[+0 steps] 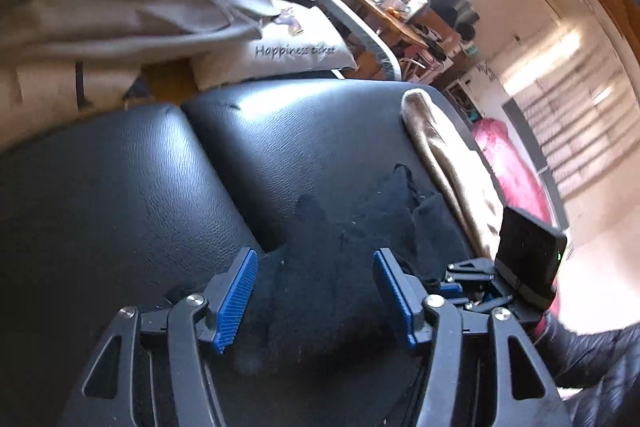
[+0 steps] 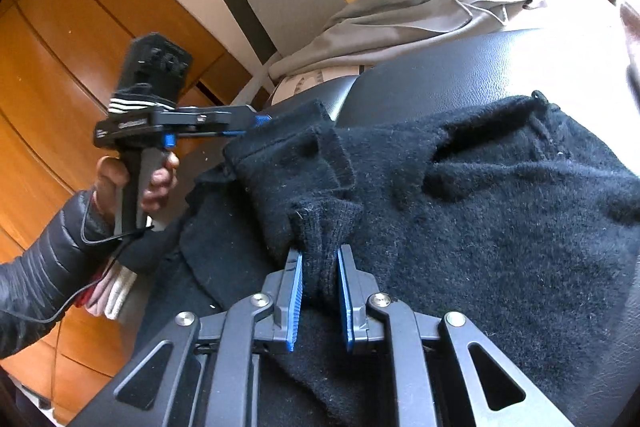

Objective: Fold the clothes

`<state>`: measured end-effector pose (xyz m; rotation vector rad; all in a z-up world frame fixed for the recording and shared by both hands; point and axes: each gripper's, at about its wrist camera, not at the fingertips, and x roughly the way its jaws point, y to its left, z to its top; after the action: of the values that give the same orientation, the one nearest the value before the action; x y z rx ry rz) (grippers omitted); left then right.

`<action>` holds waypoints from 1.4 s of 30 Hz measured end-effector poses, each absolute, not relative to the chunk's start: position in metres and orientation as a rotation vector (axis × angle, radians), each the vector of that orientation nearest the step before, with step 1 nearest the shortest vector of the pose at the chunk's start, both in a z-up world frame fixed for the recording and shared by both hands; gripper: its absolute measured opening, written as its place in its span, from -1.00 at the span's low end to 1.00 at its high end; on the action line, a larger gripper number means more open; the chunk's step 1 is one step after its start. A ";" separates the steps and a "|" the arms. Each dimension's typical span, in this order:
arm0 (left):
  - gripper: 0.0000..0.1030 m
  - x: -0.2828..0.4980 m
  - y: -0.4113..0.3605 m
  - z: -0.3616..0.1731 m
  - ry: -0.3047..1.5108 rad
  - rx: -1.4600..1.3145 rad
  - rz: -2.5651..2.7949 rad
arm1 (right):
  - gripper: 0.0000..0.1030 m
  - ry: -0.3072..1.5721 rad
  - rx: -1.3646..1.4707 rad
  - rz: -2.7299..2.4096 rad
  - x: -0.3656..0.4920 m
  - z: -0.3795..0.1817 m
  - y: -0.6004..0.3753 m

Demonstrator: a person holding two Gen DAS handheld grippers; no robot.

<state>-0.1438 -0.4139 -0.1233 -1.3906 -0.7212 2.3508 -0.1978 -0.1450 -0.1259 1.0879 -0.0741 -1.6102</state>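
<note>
Black sweater (image 2: 480, 195) spread over the black leather seat (image 1: 120, 187), cuff (image 2: 322, 227) pinched in right tongs (image 2: 320, 291). Left tongs (image 1: 314, 291) wide above the cloth. Best carried across low, edges matched, creases smoothed.

Sweater (image 2: 480, 195) spread on the cushioned seat (image 1: 160, 187), its cuff (image 2: 324, 239) between the right gripper (image 2: 320, 301) fingers, left gripper (image 1: 314, 297) to its left, pillow (image 1: 288, 47) and crumpled cloth (image 1: 132, 11) behind the seat
</note>
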 end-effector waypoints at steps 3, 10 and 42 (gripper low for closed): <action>-0.81 -0.137 -0.400 -0.114 -0.640 -1.349 2.387 | -0.69 -0.068 1.087 -1.618 -0.197 -0.124 -0.145; -0.92 -0.057 -0.353 -0.074 -0.419 -1.129 2.390 | -0.40 0.049 1.006 -1.726 -0.175 -0.096 -0.141; -0.94 0.011 -0.377 -0.132 -0.957 -1.326 2.699 | -0.87 0.184 1.066 -1.950 -0.170 -0.076 -0.141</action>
<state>0.0105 -0.3775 -0.1316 -1.3265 -0.9570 2.6988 -0.1704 -0.1408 -0.0758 1.0661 0.1843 -1.9500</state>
